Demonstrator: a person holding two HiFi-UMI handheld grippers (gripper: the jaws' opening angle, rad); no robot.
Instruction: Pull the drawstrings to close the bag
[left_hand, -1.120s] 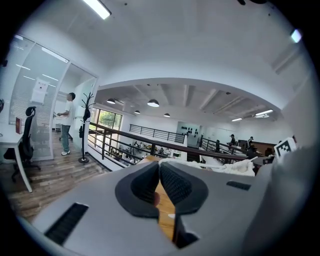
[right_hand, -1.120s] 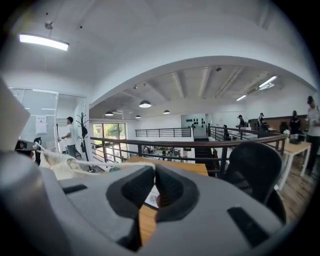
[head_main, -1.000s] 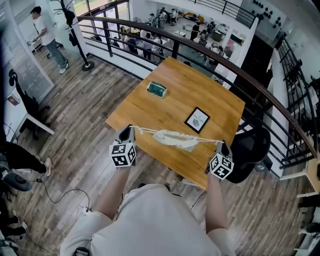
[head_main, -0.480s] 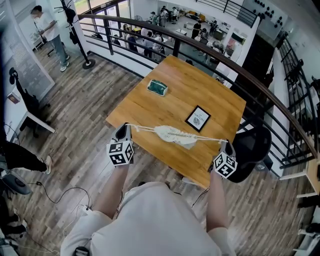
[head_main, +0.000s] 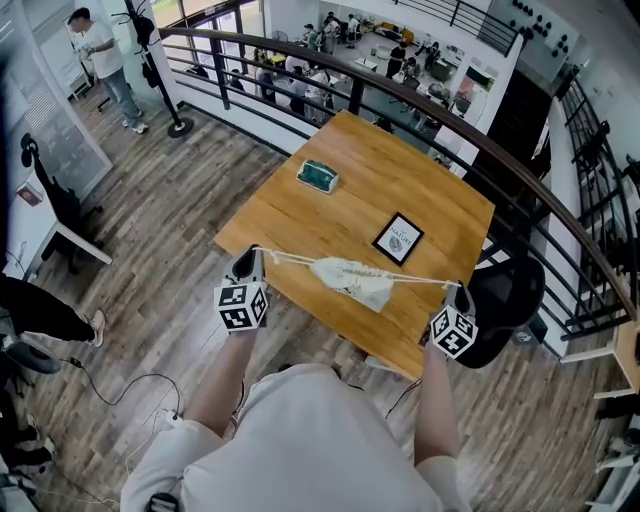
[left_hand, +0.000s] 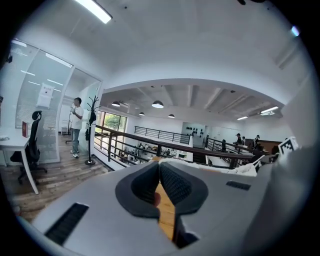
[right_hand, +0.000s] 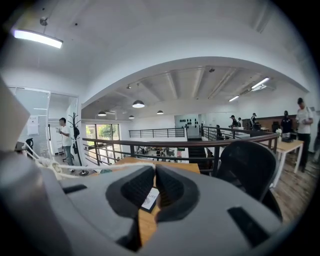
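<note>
A wooden table (head_main: 290, 225) bears 2 things — a green packet (head_main: 317, 177) and a black-framed card (head_main: 398, 239).

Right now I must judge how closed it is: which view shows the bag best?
The head view: the whole bag hangs on taut drawstrings between the left gripper and right gripper. The left gripper view catches only a scrap of the bag; the right gripper view shows only cord.
</note>
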